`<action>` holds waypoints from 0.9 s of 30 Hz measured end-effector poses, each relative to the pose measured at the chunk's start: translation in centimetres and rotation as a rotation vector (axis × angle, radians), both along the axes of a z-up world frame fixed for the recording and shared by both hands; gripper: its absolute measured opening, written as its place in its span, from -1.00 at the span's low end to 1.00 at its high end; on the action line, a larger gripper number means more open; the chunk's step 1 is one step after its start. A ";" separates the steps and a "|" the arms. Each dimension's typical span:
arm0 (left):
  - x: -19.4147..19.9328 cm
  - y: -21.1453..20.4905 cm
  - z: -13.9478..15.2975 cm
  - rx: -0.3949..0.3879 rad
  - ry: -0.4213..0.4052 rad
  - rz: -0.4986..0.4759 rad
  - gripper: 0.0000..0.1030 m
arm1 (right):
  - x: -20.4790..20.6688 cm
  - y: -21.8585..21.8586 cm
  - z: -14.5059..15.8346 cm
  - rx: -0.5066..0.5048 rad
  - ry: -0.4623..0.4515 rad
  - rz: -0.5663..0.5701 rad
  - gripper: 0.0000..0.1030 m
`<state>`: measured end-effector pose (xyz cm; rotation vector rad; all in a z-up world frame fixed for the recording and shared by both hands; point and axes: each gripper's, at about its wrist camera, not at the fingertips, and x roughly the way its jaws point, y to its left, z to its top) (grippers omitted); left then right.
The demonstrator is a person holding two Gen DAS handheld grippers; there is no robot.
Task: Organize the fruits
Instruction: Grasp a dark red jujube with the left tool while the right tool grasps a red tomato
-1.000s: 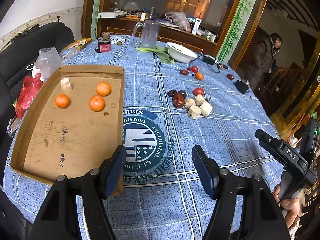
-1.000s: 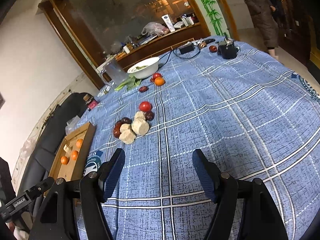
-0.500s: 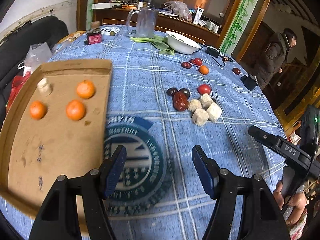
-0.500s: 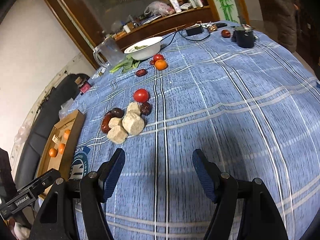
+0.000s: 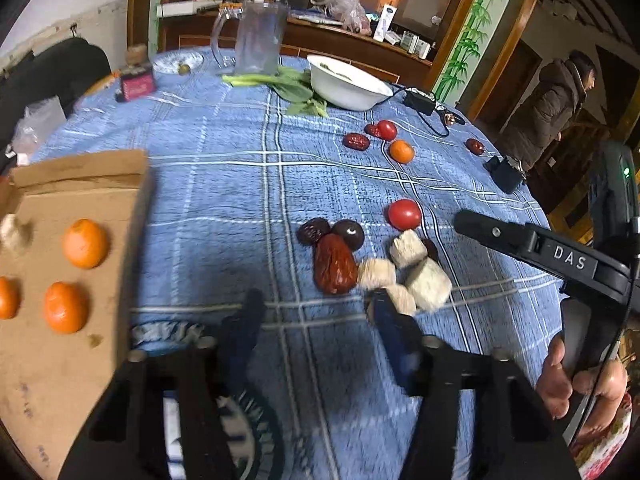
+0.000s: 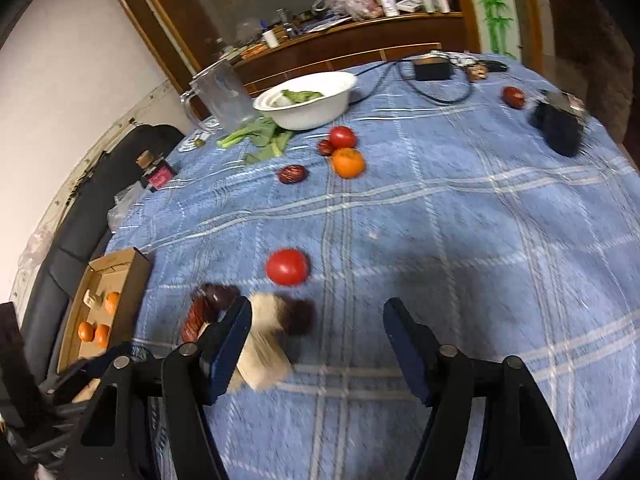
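A cardboard tray (image 5: 80, 196) at the left holds three oranges (image 5: 85, 243) and a pale chunk. On the blue cloth lie a heap of dark red dates (image 5: 335, 265), pale cut chunks (image 5: 426, 284) and a red tomato (image 5: 405, 215). Farther back lie an orange (image 5: 401, 151), a tomato (image 5: 387, 129) and dates. My left gripper (image 5: 316, 320) is open and empty, just short of the heap. My right gripper (image 6: 318, 334) is open and empty, low over the cloth right of the heap (image 6: 264, 344); the tomato (image 6: 287, 267) lies ahead of it.
A white bowl (image 5: 346, 84), greens, a glass jug (image 5: 258, 38) and a small red jar (image 5: 136, 84) stand at the back. Black devices and a cable lie at the back right (image 5: 506, 172). A person stands beyond the table (image 5: 552, 100). A black chair is at the left.
Both grippers have moved forward and lower toward the heap of dates and chunks. The tray has slid to the left edge of the left wrist view. Both stay open.
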<state>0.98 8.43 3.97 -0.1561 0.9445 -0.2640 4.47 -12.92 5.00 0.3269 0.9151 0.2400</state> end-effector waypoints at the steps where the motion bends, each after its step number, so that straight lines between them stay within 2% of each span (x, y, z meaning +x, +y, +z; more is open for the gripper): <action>1: 0.6 -0.1 -0.3 -0.005 0.007 0.004 -0.12 | 0.7 0.4 -0.1 0.007 -0.001 0.007 0.33; 4: 2.0 -0.1 -1.3 -0.019 0.025 0.017 -0.27 | 2.2 1.2 -0.5 0.010 0.002 0.022 0.33; 6: 2.5 0.0 -1.5 -0.044 0.018 0.013 -0.27 | 3.2 1.7 -1.0 0.012 0.010 0.033 0.33; 14: 3.0 -0.7 -1.9 -0.062 -0.010 -0.053 -0.27 | 4.9 3.2 -3.1 -0.029 0.046 0.061 0.33; 17: 2.9 -0.7 -2.2 -0.088 -0.010 -0.075 -0.27 | 4.8 3.5 -3.1 -0.062 0.031 0.067 0.29; 18: 3.0 -0.7 -2.2 -0.093 -0.011 -0.077 -0.28 | 4.8 3.6 -3.2 -0.072 0.028 0.066 0.19; 21: 2.9 -0.5 -2.1 -0.124 -0.013 -0.083 -0.48 | 4.8 3.7 -3.1 -0.099 0.020 0.067 -0.28; 23: 3.0 -0.4 -2.1 -0.133 -0.016 -0.076 -0.48 | 4.7 3.6 -3.2 -0.076 0.025 0.069 -0.32; 27: 3.7 0.3 -2.7 -0.213 0.020 -0.058 -0.44 | 4.6 3.2 -3.1 -0.063 0.024 0.059 -0.32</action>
